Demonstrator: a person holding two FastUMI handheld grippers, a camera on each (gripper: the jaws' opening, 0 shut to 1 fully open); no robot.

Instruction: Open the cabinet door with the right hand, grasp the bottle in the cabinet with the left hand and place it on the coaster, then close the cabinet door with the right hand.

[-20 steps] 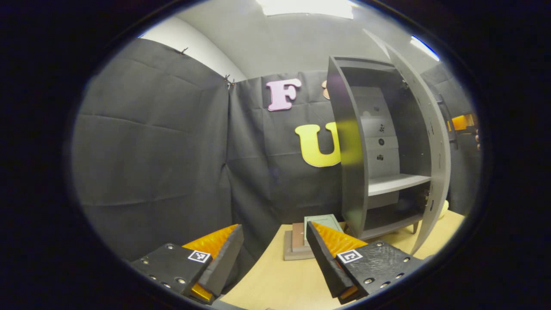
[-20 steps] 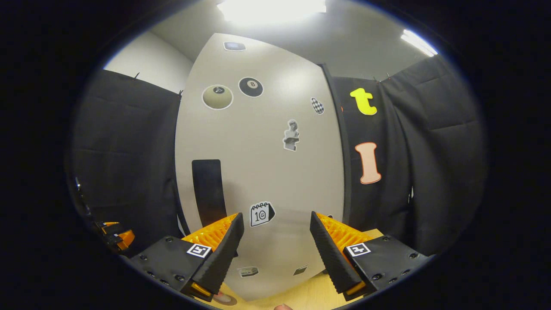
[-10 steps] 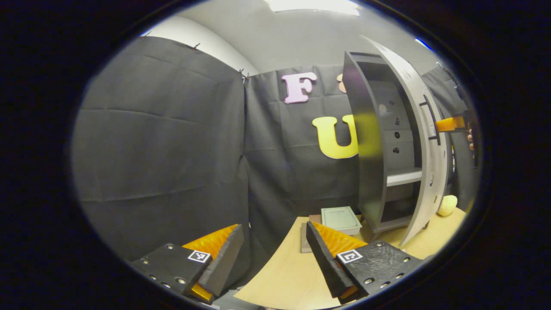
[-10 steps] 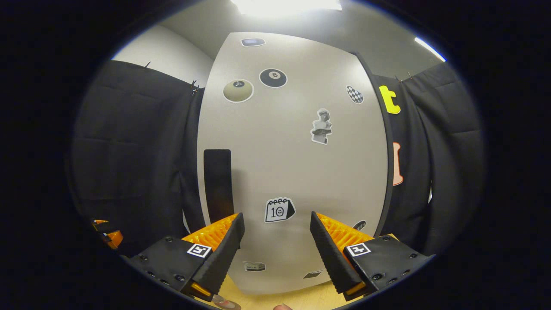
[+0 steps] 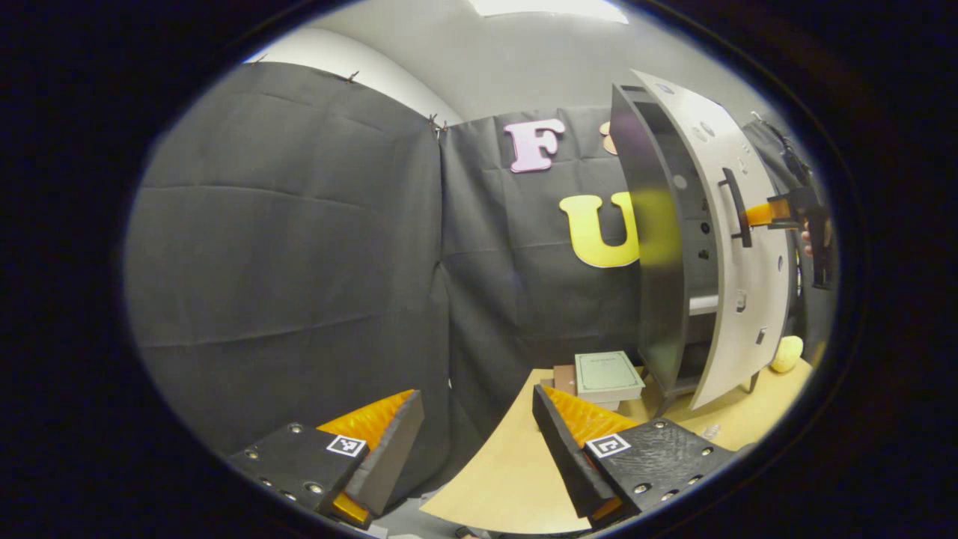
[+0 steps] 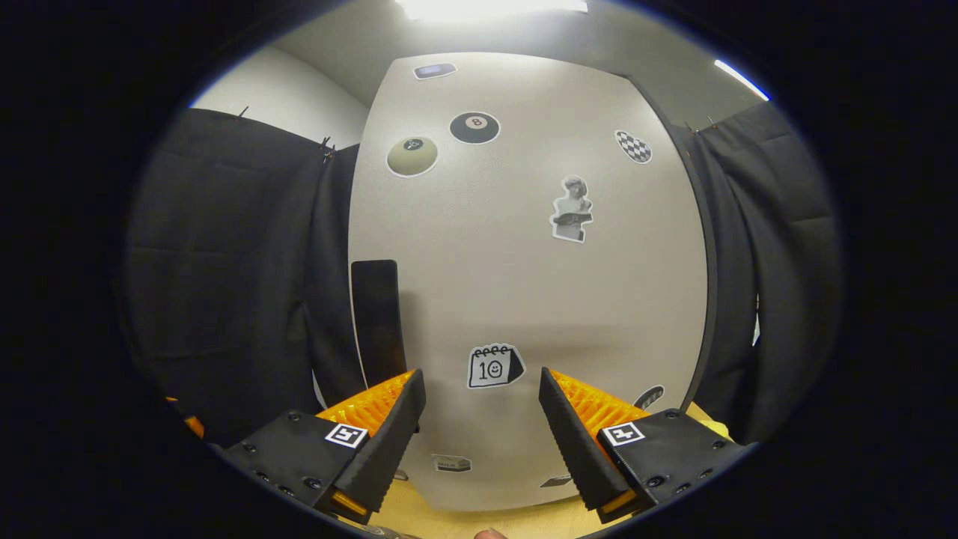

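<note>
In the left gripper view the grey cabinet [image 5: 658,262] stands at the right on the wooden table [image 5: 509,471]. Its pale door [image 5: 748,299] hangs partly open, with only a narrow gap to the cabinet's body. A shelf [image 5: 703,303] shows through the gap. My right gripper [image 5: 778,213] is at the door's outer face beside the black handle [image 5: 737,206]. In the right gripper view the stickered door [image 6: 524,284] is close ahead, its handle [image 6: 378,314] to the left. My right gripper [image 6: 479,382] is open and holds nothing. My left gripper [image 5: 477,404] is open and empty, well back from the cabinet.
A small stack of books [image 5: 606,374] lies on the table left of the cabinet's foot. A pale yellow round object [image 5: 786,353] sits on the table beyond the door. Black cloth walls close in the booth behind and to the left.
The door has swung a good way toward the cabinet, with my right gripper following its outer face. My left gripper has drawn back and to the left, still open and empty.
</note>
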